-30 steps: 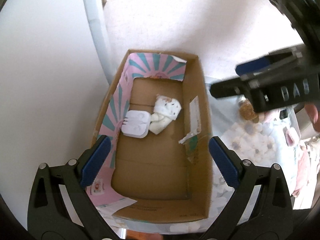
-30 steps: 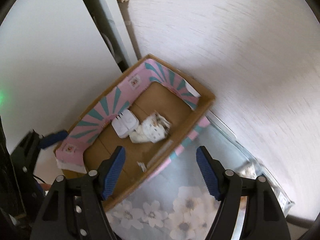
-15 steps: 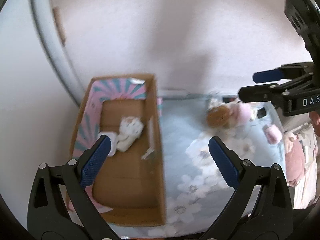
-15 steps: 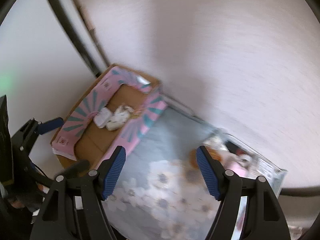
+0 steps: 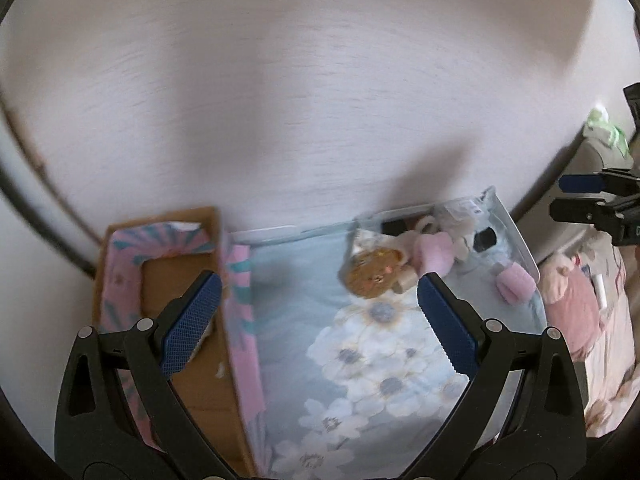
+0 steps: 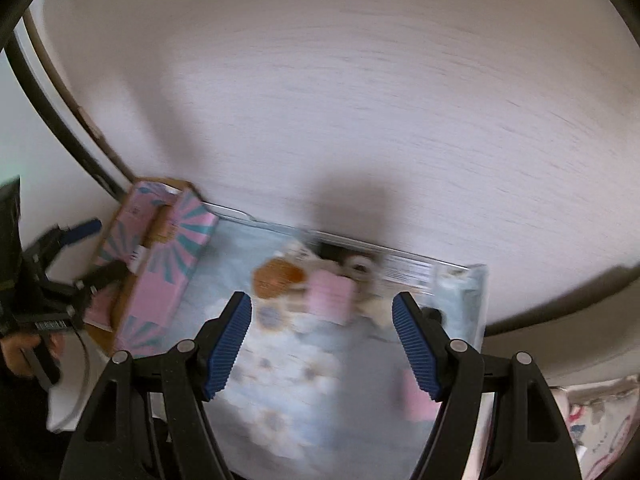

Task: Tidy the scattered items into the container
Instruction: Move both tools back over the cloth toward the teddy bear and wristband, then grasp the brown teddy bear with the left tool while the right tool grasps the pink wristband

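The cardboard box [image 5: 236,320] with pink and teal striped lining stands at the left of a floral blue cloth [image 5: 360,360]; it also shows in the right wrist view [image 6: 160,280]. A brown bear-face item [image 5: 374,274] and pink soft items [image 5: 434,254] lie scattered near the wall; they show blurred in the right wrist view as the brown item [image 6: 278,278] and a pink item [image 6: 332,296]. My left gripper [image 5: 316,324] is open and empty, above the box's right wall and the cloth. My right gripper [image 6: 322,344] is open and empty, above the cloth just before the items.
A white wall [image 5: 320,100] rises right behind the cloth. A pink roll [image 5: 516,284] lies at the cloth's right edge, with pink fabric [image 5: 576,308] beyond it. My right gripper shows at the left wrist view's right edge [image 5: 592,200].
Both grippers have swung right, away from above the box toward the scattered items on the cloth. Both stay open and empty. The white items in the box are now out of sight.
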